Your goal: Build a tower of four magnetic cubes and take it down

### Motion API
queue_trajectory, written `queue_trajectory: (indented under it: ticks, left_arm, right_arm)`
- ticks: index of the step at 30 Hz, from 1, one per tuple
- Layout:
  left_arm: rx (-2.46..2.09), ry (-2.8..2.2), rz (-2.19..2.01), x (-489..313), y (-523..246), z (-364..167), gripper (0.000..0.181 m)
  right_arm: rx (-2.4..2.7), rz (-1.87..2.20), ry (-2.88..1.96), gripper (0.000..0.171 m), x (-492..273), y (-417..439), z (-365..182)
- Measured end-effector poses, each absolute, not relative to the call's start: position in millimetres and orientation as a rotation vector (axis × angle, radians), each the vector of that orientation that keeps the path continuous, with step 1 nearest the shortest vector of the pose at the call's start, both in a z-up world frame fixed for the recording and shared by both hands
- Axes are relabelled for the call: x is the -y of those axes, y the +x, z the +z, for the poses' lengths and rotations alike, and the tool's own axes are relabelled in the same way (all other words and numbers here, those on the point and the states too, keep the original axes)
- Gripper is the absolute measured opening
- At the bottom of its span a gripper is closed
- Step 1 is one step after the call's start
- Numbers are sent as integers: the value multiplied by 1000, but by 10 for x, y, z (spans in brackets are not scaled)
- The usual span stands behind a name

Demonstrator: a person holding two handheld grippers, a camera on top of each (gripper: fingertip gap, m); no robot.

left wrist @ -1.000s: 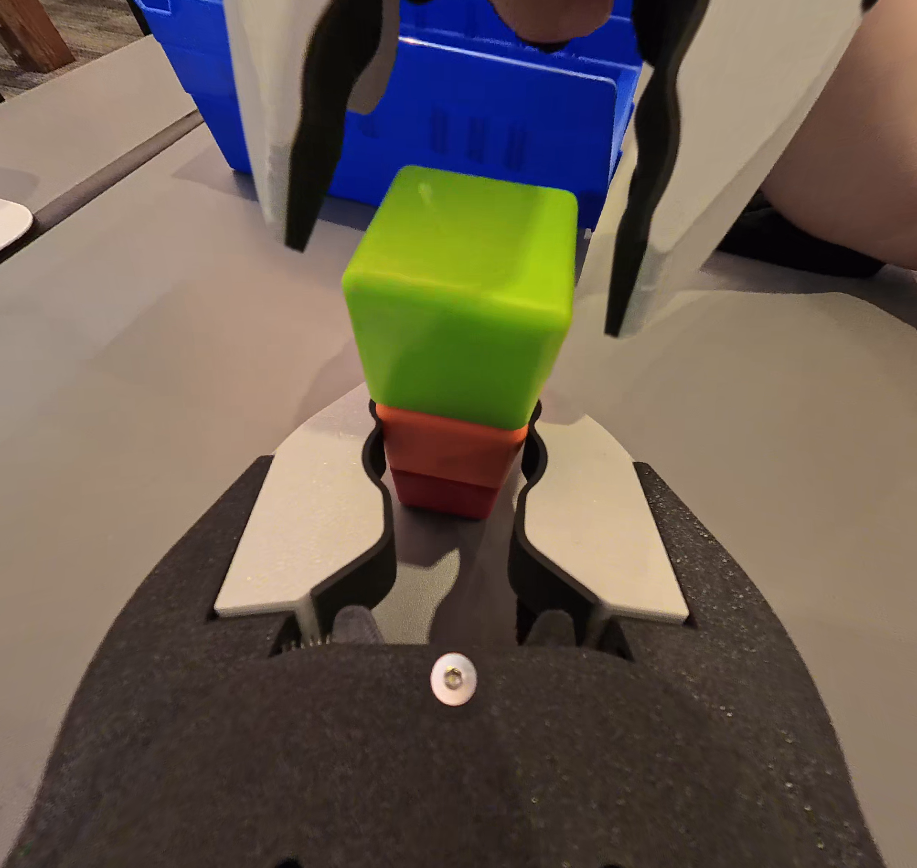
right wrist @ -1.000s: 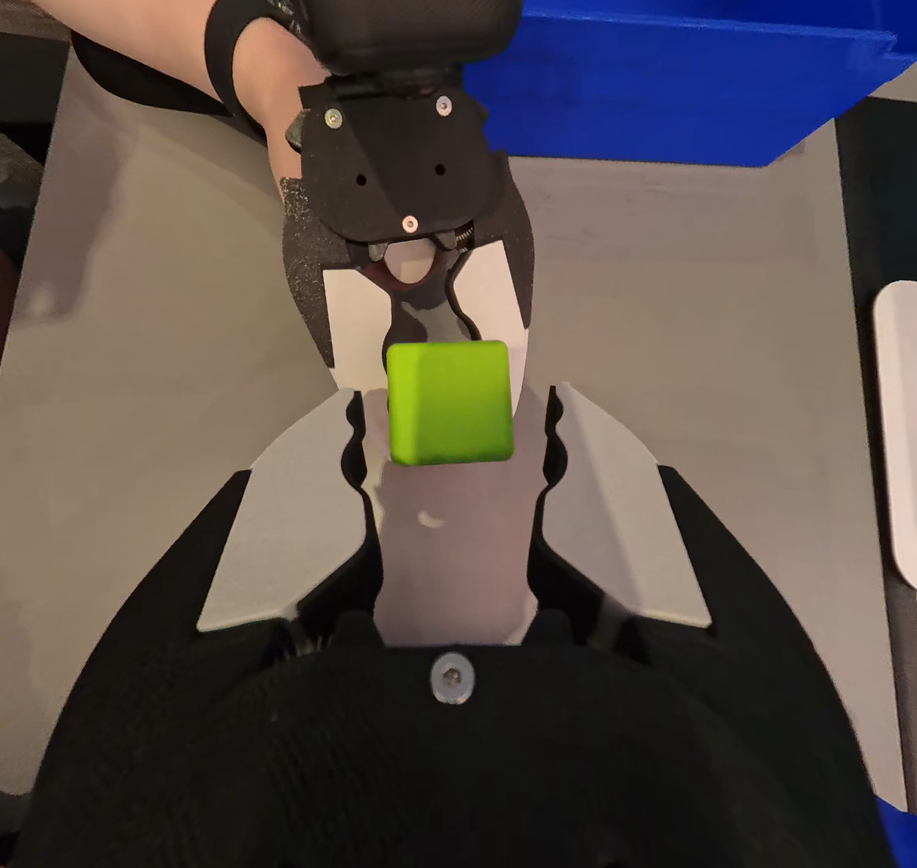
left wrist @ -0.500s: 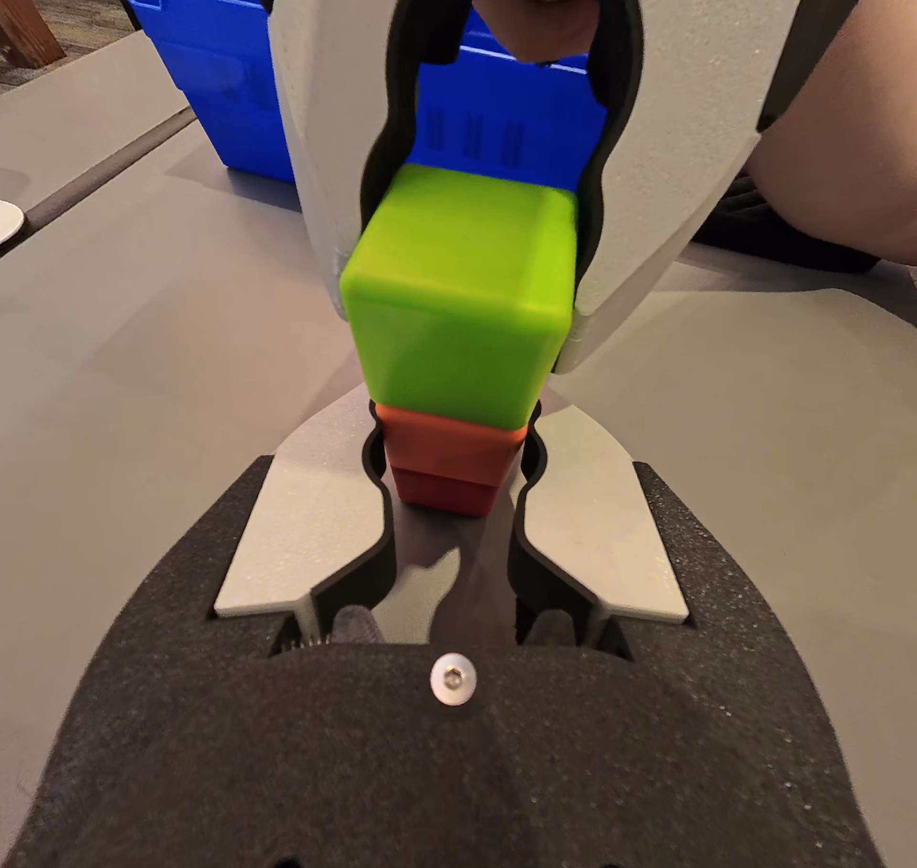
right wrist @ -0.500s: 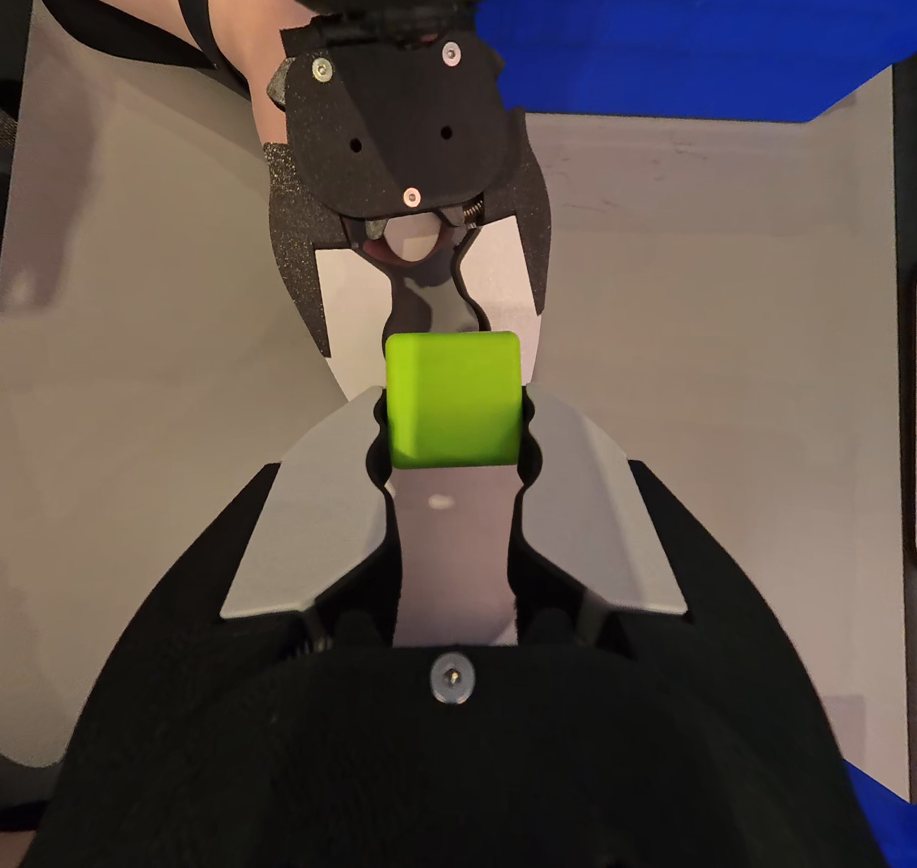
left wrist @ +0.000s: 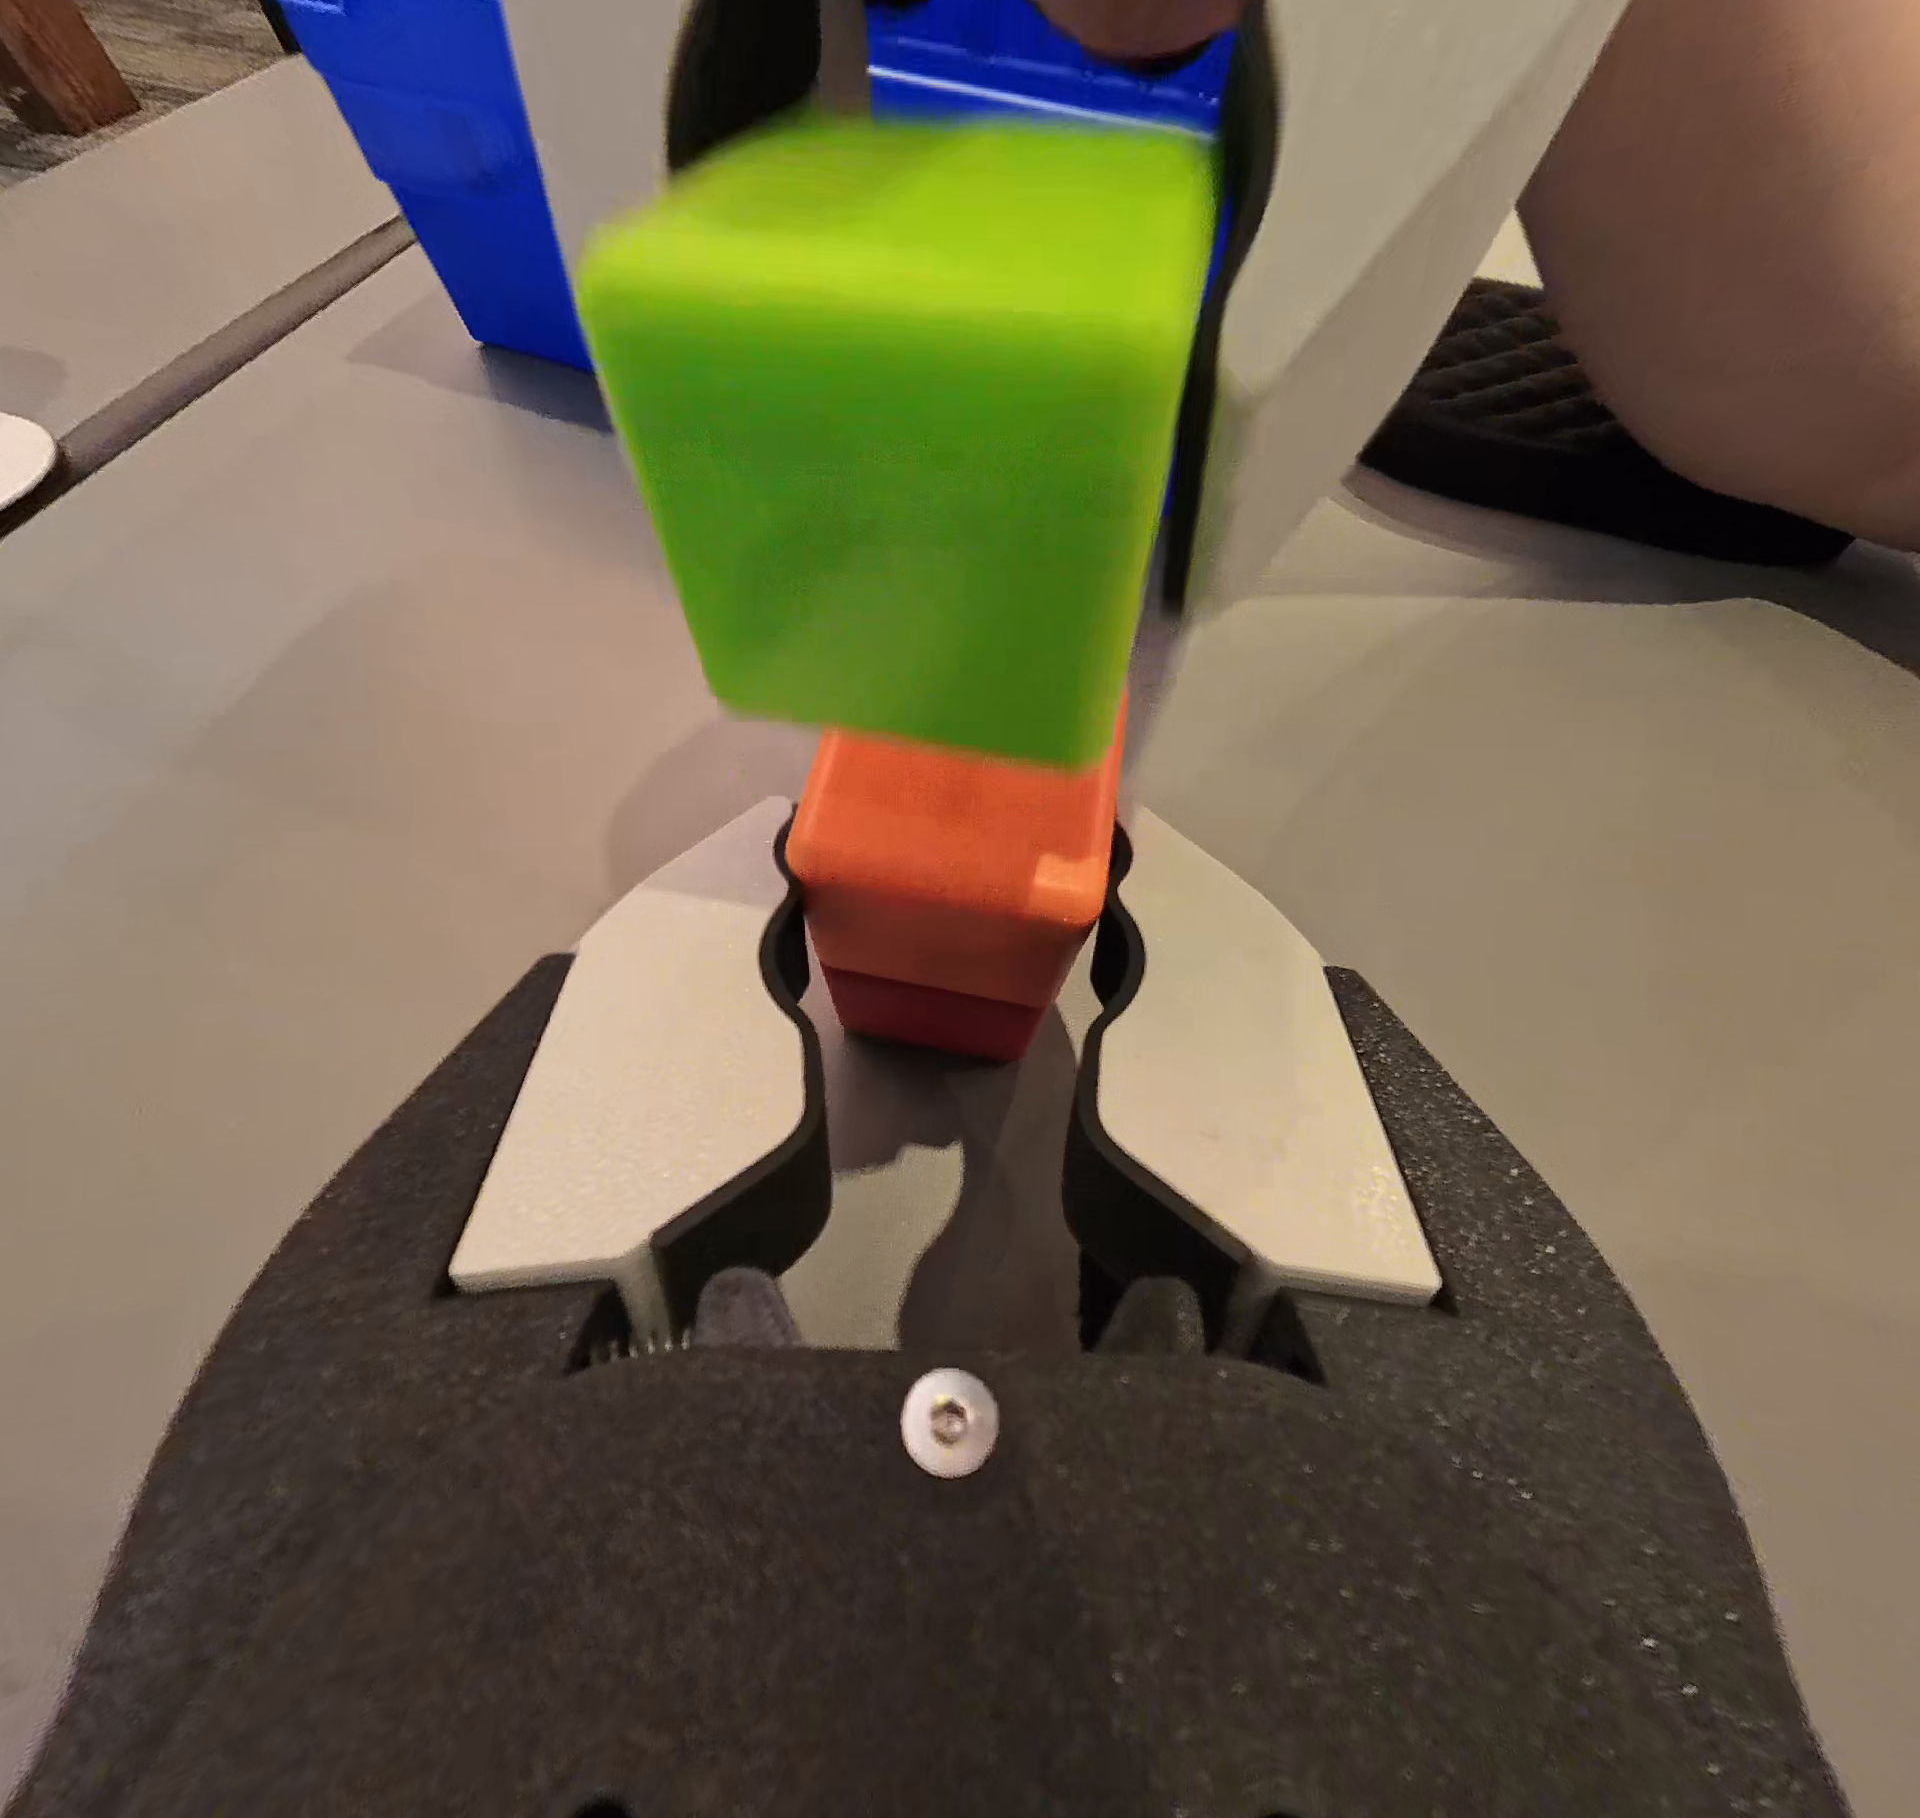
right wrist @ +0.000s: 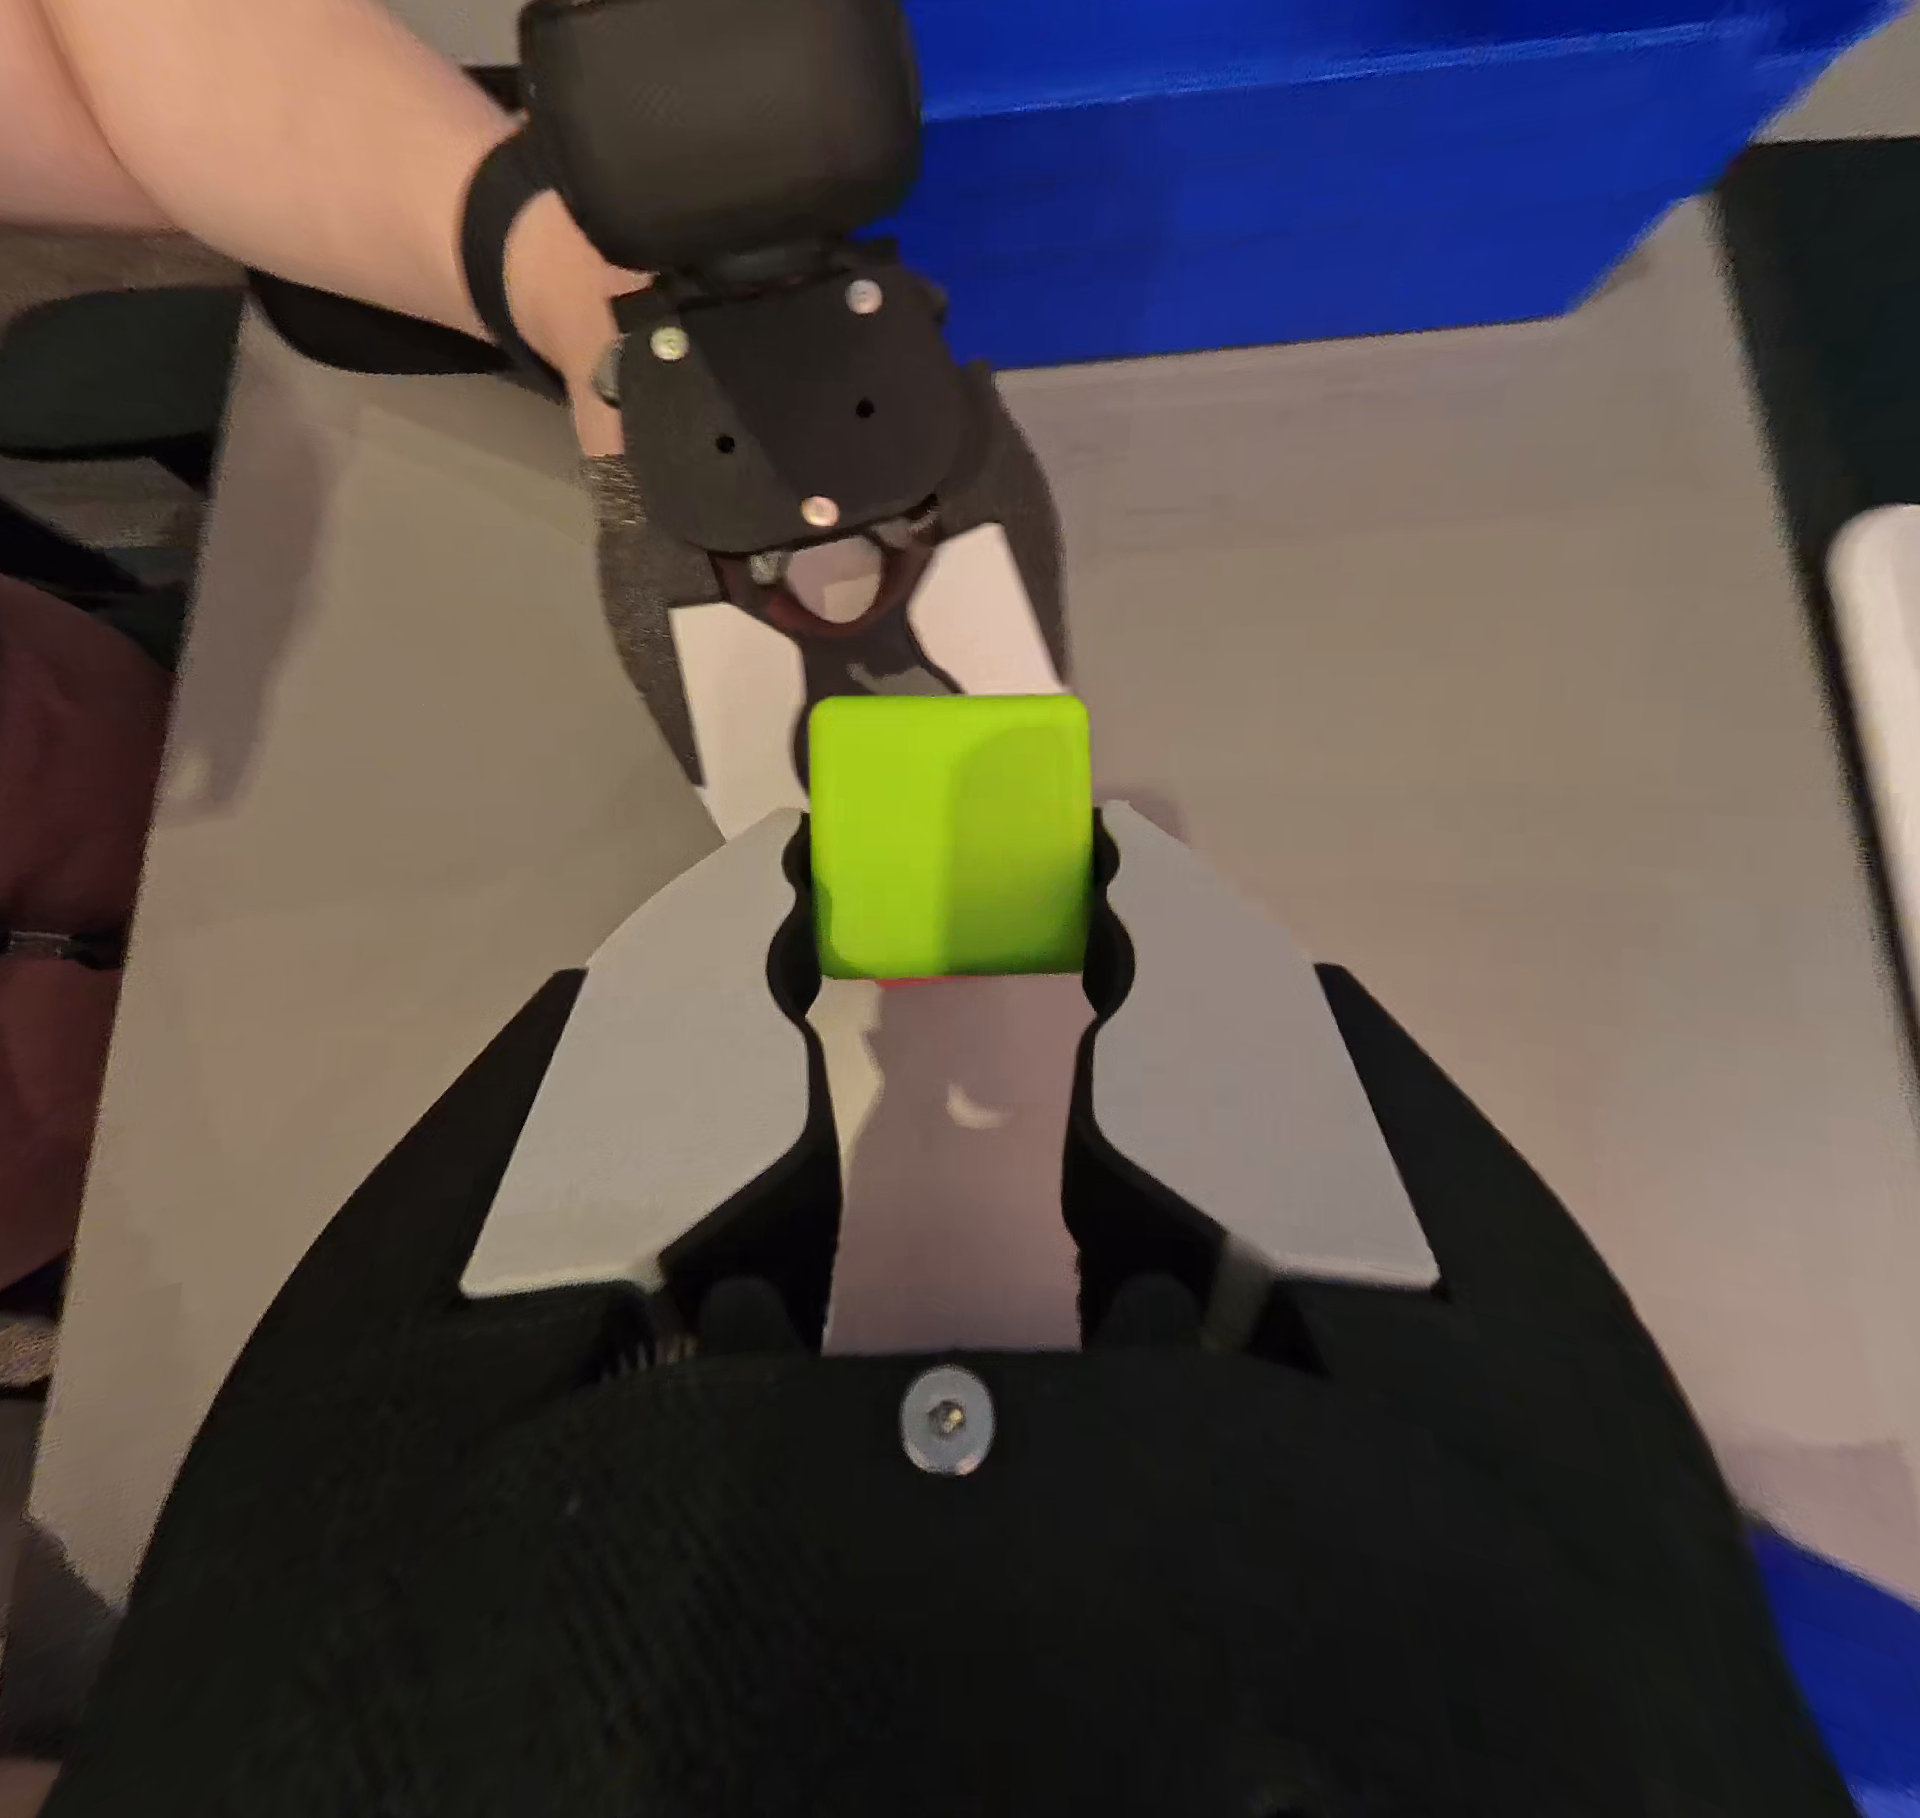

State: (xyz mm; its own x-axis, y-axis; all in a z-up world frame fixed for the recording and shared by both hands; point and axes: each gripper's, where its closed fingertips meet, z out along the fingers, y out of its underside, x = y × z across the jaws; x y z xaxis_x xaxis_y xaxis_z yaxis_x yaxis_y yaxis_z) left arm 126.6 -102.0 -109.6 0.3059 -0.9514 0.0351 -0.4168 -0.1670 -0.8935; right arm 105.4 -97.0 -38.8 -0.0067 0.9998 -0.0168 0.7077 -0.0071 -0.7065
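The green cube (left wrist: 894, 438) now tilts off the orange cube (left wrist: 940, 869), pinched by the right hand-held gripper (right wrist: 951, 880). The left hand-held gripper (left wrist: 948, 901) still clamps the orange cube above the red cube (left wrist: 930, 1020). Bare grey surface (left wrist: 312, 729) at 9 o'clock; the blue bin (left wrist: 447, 158) at 11.

Smooth grey table (left wrist: 312, 688), seam running toward its far left. Deep blue rectangular plastic bin (right wrist: 1351, 158) at the far edge, on the table. White flat rounded object (left wrist: 21, 454) at left edge, cut off by frame. Dark wooden leg (left wrist: 52, 33) on patterned floor beyond.
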Motion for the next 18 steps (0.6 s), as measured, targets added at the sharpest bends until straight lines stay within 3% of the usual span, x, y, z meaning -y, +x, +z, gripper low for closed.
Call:
queue_trajectory:
  ticks: [3,7,11,18]
  left_arm:
    - [-1236,-1743,-819,1023,1265,-1096,52]
    - [-1227,-1746,-816,1026,1285,-1101,52]
    - [-1232,-1742,-818,1043,1307,-1108,52]
    - [-1228,-1745,-820,1048,1311,-1109,52]
  right_arm:
    - [1580,589,-1735,50,688,1383,12]
    - [930,493,-1821,50,20,2311,649]
    - [484,199,-2103,50,-612,3369,110]
    - [294,205,-2389,50,-982,3476,-984]
